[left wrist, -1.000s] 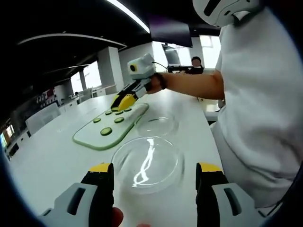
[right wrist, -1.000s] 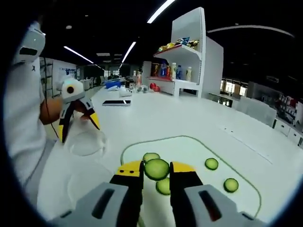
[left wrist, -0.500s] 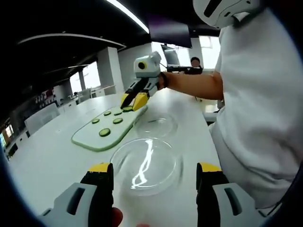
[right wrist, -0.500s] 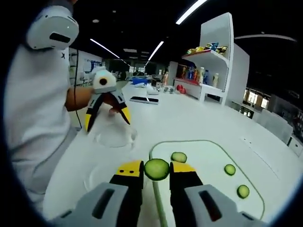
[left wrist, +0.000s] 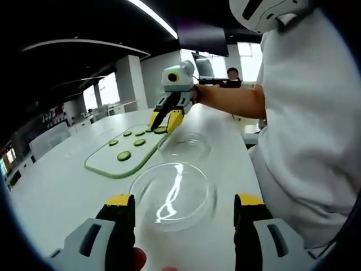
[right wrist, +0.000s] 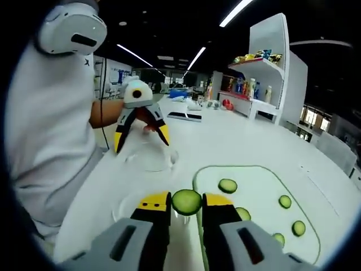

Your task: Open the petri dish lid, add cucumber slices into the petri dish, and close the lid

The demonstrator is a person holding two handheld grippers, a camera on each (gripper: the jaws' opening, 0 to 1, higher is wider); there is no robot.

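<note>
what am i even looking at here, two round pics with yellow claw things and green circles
There is no robot. A person in a white top holds a hand-held gripper in each hand, and a fisheye camera rides on each one, which makes the pictures round.

The left gripper view looks along the left hand-held gripper. Its jaws stand wide, holding a clear petri dish lid between them. The right gripper view looks along the right hand-held gripper, which pinches a cucumber slice.

On the white table lies a cutting board with more slices, and beside it the open petri dish. The slice hangs roughly over that dish, so it looks about to go in.
</note>
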